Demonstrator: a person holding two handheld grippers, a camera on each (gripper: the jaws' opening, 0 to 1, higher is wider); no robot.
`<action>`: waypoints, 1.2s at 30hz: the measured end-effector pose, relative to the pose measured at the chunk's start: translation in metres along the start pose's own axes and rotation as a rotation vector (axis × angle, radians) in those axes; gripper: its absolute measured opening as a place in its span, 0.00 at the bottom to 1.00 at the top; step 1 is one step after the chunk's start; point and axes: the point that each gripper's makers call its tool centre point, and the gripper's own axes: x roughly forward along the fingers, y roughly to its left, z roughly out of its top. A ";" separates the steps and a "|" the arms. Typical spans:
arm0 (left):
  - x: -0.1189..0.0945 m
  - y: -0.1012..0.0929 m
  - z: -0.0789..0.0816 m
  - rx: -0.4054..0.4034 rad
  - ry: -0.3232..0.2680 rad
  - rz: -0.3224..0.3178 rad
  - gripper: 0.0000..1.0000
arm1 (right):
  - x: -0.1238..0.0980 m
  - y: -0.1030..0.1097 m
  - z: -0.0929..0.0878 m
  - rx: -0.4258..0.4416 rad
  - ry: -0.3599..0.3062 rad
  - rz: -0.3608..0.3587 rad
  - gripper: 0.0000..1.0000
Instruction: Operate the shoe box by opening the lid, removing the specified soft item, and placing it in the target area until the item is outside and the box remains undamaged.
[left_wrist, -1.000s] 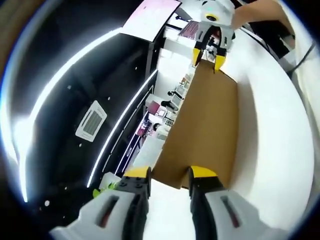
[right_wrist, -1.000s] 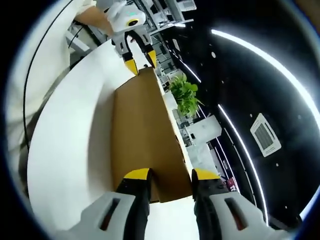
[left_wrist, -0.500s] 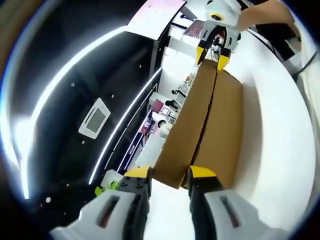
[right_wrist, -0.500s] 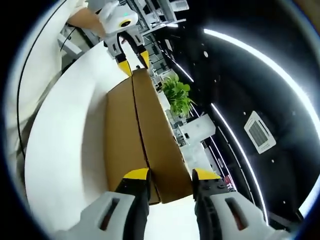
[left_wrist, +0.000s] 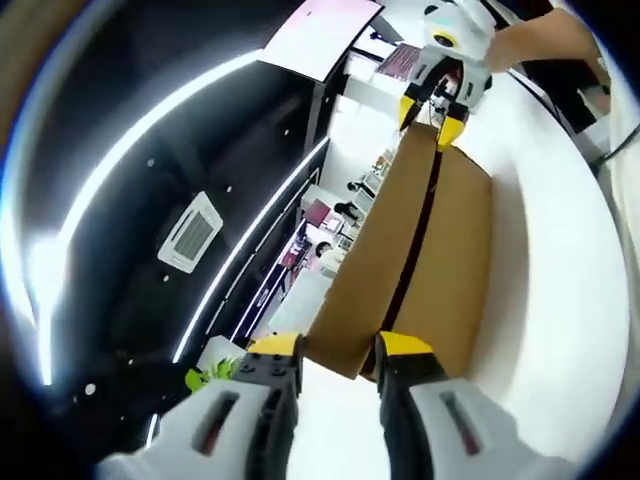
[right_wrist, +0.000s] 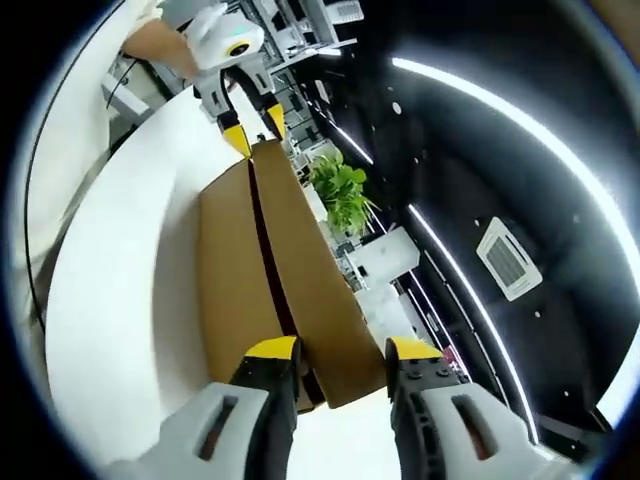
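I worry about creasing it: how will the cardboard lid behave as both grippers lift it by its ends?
The lid looks like thin brown cardboard, so probably light, and likely to flex along its length. Held at opposite ends by the left gripper and right gripper, it may twist if they rise unevenly. A dark gap separates it from the box, so it seems loose.

No text, label or number can be read in either view. The brown shoe box (left_wrist: 420, 270) bears no legible print

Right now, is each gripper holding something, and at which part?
Both hold the brown shoe box lid: the left gripper at its near end edge, the right gripper at the opposite end edge.
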 end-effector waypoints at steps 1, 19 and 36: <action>0.000 0.001 0.000 -0.007 -0.001 -0.001 0.30 | 0.000 0.000 0.000 -0.002 -0.004 -0.004 0.34; 0.000 0.006 0.000 -0.036 0.018 0.048 0.30 | 0.002 -0.004 0.002 0.024 -0.009 -0.040 0.34; 0.002 0.020 -0.008 -0.082 0.055 0.100 0.30 | 0.001 -0.020 0.004 0.149 -0.020 -0.160 0.37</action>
